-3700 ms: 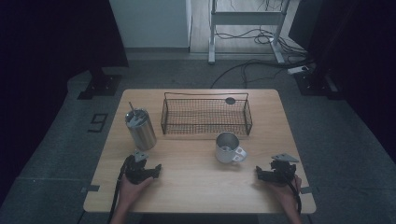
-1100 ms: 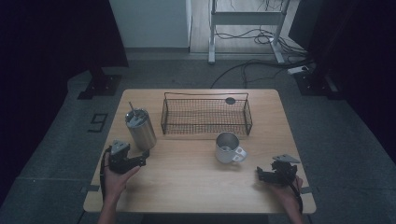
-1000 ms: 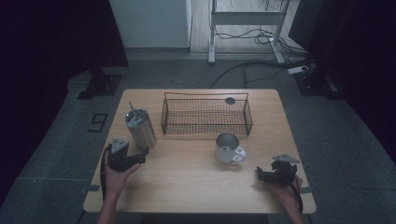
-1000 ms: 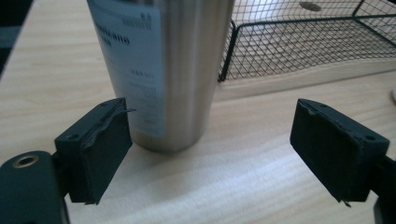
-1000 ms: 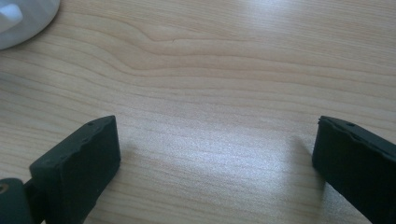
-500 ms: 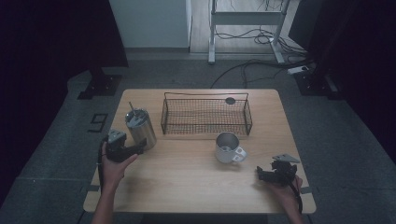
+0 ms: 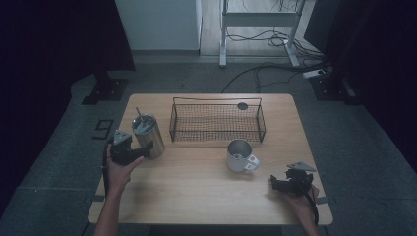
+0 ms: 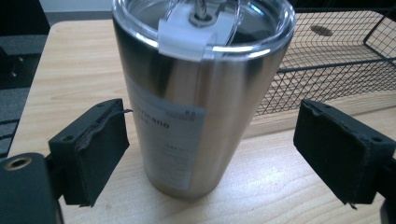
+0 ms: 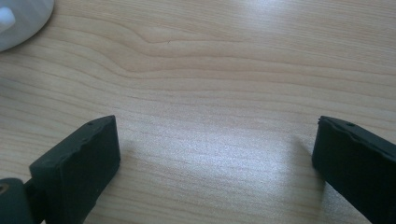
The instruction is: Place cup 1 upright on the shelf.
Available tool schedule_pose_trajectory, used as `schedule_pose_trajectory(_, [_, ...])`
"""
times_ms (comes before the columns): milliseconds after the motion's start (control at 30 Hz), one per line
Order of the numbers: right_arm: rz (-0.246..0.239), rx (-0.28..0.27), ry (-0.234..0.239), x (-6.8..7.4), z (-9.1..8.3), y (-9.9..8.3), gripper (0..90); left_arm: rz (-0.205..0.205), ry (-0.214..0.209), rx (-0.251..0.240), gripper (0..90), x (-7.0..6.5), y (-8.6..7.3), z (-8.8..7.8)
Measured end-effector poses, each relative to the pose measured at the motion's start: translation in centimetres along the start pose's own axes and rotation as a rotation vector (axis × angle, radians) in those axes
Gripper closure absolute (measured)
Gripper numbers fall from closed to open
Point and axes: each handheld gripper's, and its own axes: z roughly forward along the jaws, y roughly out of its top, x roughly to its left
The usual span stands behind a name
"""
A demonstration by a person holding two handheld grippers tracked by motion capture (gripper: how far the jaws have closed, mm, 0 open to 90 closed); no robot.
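Left gripper view has the upright steel tumbler [image 8: 201, 98] dead ahead at twelve o'clock on the desk [image 8: 74, 70], between the left claw's [image 8: 224, 158] parted, non-touching, just-widened jaws.

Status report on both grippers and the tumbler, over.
Left gripper open, jaws astride steel tumbler, not touching. Right gripper open, empty. Wire basket beside the tumbler.

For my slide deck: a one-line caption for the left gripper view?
Open left gripper straddles a lidded steel tumbler beside the wire basket.
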Motion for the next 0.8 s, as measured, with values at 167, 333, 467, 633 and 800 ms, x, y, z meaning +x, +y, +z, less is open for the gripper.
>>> schedule_pose_trajectory(167, [0.002,0.0,-0.002,0.0,0.0,0.0,1.1,0.019,0.003,-0.005,10.2,-0.3,0.2,0.3])
schedule_pose_trajectory(333, [0.003,0.001,-0.004,0.0,0.0,0.0,1.1,0.02,0.013,0.007,10.2,-0.3,0.4,0.9])
schedule_pose_trajectory(467, [0.004,0.0,-0.003,0.0,0.0,0.0,1.1,0.018,0.024,0.016,10.2,-0.2,0.8,1.1])
schedule_pose_trajectory(633, [0.004,0.001,-0.006,0.0,0.0,0.0,1.1,0.011,0.038,0.023,9.4,0.2,1.2,1.8])
schedule_pose_trajectory(800, [0.005,0.0,-0.007,0.0,0.0,0.0,1.3,0.001,0.017,0.025,6.7,0.5,1.1,2.5])
